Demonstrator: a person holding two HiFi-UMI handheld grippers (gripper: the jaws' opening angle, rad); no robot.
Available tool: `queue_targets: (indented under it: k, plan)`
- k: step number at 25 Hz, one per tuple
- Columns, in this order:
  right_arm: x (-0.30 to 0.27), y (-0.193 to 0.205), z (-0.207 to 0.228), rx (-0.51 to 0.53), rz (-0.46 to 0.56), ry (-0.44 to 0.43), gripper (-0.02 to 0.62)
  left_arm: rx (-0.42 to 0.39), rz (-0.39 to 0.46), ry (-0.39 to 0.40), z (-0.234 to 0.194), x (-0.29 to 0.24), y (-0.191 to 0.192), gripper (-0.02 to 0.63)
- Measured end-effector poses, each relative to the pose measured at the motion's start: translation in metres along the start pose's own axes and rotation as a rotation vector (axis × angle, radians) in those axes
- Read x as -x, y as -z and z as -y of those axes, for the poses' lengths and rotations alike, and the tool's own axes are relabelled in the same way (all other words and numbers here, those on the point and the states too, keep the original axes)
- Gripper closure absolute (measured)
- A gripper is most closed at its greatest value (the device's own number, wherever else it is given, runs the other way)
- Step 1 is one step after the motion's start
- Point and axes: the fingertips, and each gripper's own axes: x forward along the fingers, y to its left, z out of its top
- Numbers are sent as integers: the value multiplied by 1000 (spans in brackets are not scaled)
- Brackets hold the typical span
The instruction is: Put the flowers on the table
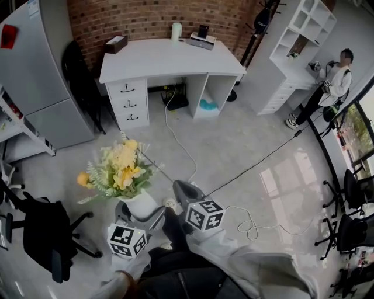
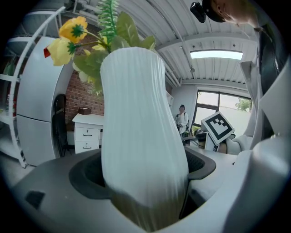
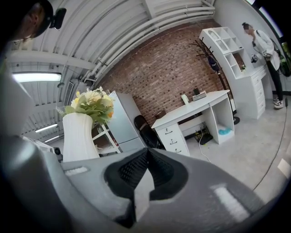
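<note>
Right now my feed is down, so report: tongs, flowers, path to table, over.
Left tongs shut on white vase, flowers upright. Right tongs shut, empty. Table ahead; white cable on floor between.

My vase (image 2: 141, 136) is ribbed white, its flowers (image 1: 120, 166) yellow with green leaves; the surface (image 1: 169, 58) is white, the wall (image 1: 152, 17) red brick.

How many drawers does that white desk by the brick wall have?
3, stacked under the left end of the desk in the head view: top drawer, middle drawer, bottom drawer. The other end looks like open compartments.
</note>
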Motion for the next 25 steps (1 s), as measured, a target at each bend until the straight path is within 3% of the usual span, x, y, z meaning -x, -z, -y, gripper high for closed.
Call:
queue_targets:
  k: [12, 25]
  plan:
    - [-102, -90, 68, 31, 9, -22, 597, 14, 10, -8, -67, -117, -59, 132]
    - [-187, -156, 127, 45, 34, -71, 597, 21, 13, -33, -131, -220, -94, 132]
